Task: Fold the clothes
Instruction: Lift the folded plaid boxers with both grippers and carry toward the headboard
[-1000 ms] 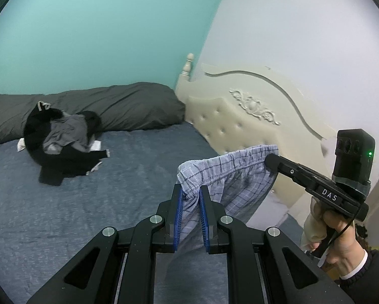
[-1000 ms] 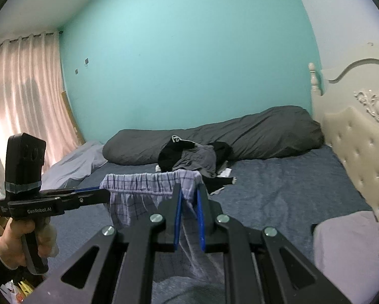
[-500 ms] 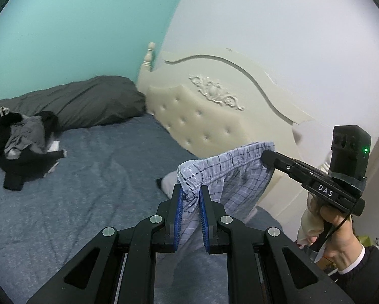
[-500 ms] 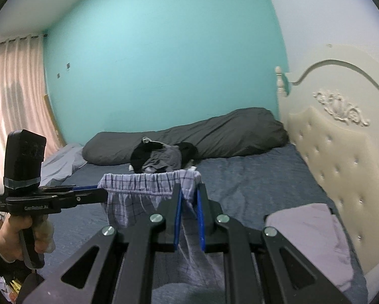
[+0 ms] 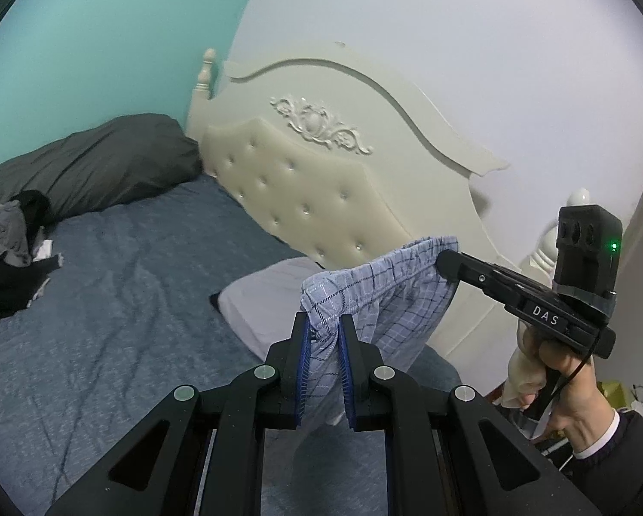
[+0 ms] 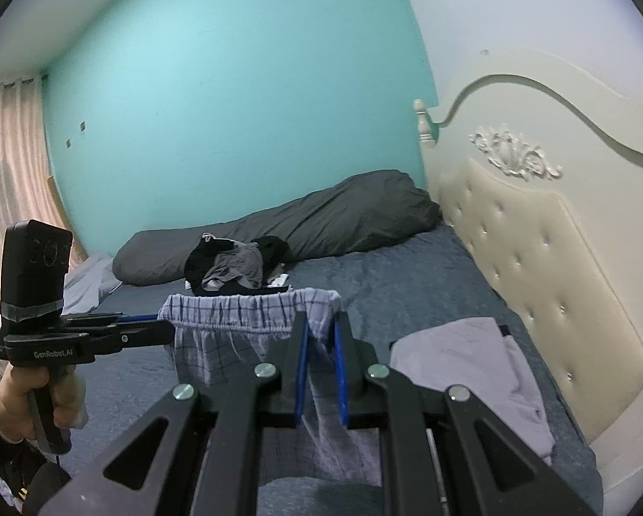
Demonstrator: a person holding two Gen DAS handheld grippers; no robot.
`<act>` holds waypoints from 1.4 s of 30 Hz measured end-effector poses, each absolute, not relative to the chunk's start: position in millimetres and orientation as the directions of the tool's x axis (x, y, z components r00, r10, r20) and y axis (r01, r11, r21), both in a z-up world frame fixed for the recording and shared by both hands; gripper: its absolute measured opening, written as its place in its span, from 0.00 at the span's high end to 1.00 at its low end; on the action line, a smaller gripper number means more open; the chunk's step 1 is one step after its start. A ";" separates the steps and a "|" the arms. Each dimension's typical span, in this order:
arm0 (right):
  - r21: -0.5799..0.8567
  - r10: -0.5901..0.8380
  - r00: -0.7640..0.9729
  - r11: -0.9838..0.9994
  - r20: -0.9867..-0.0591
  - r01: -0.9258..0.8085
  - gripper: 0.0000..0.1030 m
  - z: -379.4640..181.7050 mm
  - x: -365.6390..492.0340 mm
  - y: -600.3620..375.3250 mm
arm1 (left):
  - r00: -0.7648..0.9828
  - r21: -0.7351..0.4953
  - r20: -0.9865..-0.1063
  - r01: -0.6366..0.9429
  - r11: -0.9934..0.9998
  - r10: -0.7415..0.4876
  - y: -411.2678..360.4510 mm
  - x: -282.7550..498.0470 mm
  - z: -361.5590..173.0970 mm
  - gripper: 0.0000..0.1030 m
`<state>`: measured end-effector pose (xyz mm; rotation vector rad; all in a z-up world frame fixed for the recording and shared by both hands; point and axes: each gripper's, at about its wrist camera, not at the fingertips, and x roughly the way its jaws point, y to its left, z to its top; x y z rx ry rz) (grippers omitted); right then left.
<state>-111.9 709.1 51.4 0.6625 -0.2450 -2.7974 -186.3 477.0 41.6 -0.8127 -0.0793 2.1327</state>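
The left gripper (image 5: 325,330) and right gripper (image 6: 320,330) each pinch an end of the plaid shorts' (image 5: 377,284) waistband, stretched in the air above the blue bed (image 5: 119,301). Below lies a folded pale garment (image 6: 472,352); bare sheet beyond, then the dark clothes pile (image 6: 235,264).

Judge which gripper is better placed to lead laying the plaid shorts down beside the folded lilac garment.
Right, probably. Both grippers clamp the plaid shorts' waistband, but the right gripper holds the end nearer the folded lilac garment by the headboard; the left gripper is farther out.
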 end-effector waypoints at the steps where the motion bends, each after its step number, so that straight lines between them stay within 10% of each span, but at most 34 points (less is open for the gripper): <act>1: 0.220 -0.278 -0.864 -0.955 -0.419 0.201 0.90 49.7 -110.8 716.6 | -0.440 -0.323 -0.525 -0.689 -0.649 0.729 482.8 -186.1 40.5 0.87; 42: 0.238 -0.168 -0.841 -0.970 -0.514 0.049 0.90 -18.4 -190.6 856.4 | -0.375 -0.345 -0.603 -0.674 -0.654 0.704 633.3 -282.7 -31.5 0.87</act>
